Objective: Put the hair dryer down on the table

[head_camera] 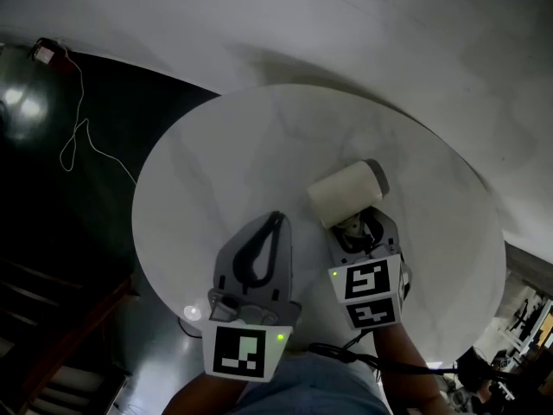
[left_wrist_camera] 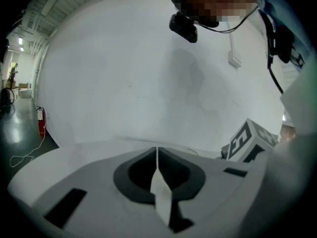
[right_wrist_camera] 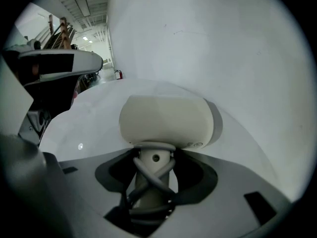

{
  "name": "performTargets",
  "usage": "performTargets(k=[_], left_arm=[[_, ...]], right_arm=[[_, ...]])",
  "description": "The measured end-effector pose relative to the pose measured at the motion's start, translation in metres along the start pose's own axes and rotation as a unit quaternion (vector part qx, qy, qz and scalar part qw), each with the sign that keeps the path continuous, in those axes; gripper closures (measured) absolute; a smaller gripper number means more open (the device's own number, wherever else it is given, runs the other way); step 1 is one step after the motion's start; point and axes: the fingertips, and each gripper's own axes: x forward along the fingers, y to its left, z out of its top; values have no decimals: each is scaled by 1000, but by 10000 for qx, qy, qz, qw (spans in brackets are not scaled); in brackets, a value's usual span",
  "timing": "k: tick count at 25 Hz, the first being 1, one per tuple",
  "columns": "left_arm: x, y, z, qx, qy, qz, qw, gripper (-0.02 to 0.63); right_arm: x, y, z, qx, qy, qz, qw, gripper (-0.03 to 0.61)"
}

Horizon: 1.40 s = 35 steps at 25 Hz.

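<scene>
A cream hair dryer (head_camera: 347, 192) with a grey rear cap is held over the round white table (head_camera: 216, 171). My right gripper (head_camera: 361, 225) is shut on its handle, around which the grey cord is wound. In the right gripper view the dryer's barrel (right_wrist_camera: 166, 120) lies crosswise just beyond the jaws, and the cord-wrapped handle (right_wrist_camera: 152, 175) runs down between them. My left gripper (head_camera: 275, 220) hovers over the table's near part, left of the dryer, its jaws pressed together with nothing between them (left_wrist_camera: 157, 155).
The table stands against a white wall (head_camera: 389, 33). A dark floor (head_camera: 52, 232) lies to the left, with a thin white cable (head_camera: 82, 141) trailing across it. A red fire extinguisher (left_wrist_camera: 41, 121) stands far off at the left.
</scene>
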Motion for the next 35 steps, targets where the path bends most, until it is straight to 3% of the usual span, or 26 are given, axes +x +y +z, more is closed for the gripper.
performTargets(k=[6,10,14,19,23,26,30,35], left_arm=[[-23,2,9,31,-166,46,9998,597],[-38,-1,20,142,-308,37,9994,597],[-53,-18,35,294,-505,-69,9983,597],[-75,-48,61,436,-805,-289,9954,597],[-91,-73,88,698,-1153,-452,9898,597],[-103,-92,107,945,-1397,-599,9839,597],[-118,-117,126,1326,-1641,-821,9740,597],[-137,-147,141,1559,-1875,-1007,9646,597]], right_arm=[[-4,4,-5,-38,139,-4,9999,348],[-18,8,0,18,-29,-33,10000,347],[-48,11,10,45,-433,-92,9990,347],[-105,22,31,286,-1367,18,9902,354],[-159,23,48,433,-2352,-103,9709,441],[-206,24,67,542,-3264,-263,9433,530],[-258,24,83,781,-4107,-352,9078,565],[-307,21,87,765,-4665,-466,8800,568]])
